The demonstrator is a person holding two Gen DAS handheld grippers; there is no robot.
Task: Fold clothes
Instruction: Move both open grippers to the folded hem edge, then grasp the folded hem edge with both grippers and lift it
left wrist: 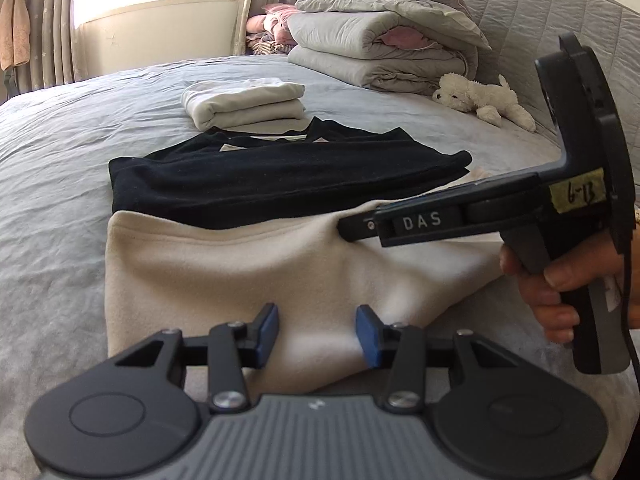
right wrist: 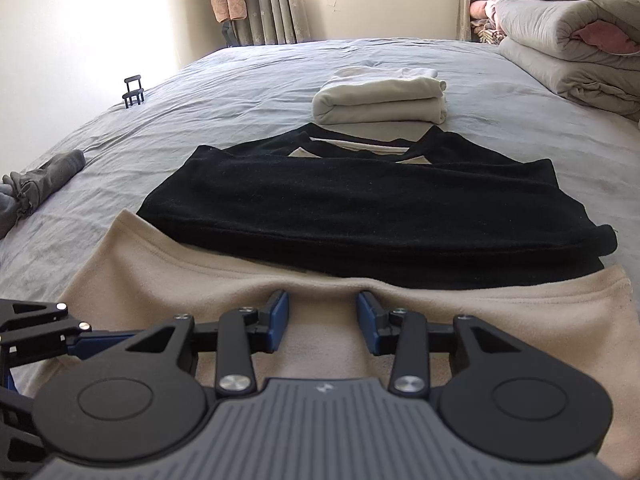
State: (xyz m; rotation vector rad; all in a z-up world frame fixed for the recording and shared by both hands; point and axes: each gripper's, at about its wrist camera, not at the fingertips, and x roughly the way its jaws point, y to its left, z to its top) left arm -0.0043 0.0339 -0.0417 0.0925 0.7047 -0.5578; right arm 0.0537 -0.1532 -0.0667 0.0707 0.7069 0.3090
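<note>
A black-and-beige garment lies flat on the bed, its black part (left wrist: 280, 176) (right wrist: 380, 208) folded over the beige lower part (left wrist: 240, 272) (right wrist: 480, 312). My left gripper (left wrist: 317, 330) is open, its blue pads low over the beige fabric near its front edge. My right gripper (right wrist: 323, 322) is open too, its fingers resting on the beige hem, which puckers between them. In the left wrist view the right gripper (left wrist: 352, 232) reaches in from the right, its tip pressed on the beige cloth. A folded white garment (left wrist: 244, 102) (right wrist: 382, 98) sits beyond.
The grey bed sheet (left wrist: 60, 140) (right wrist: 240, 80) spreads all around. Folded grey quilts (left wrist: 384, 40) (right wrist: 568, 48) and a white plush dog (left wrist: 480, 98) lie at the headboard. A grey bundle (right wrist: 44, 180) and a small black stand (right wrist: 134, 92) sit at the left edge.
</note>
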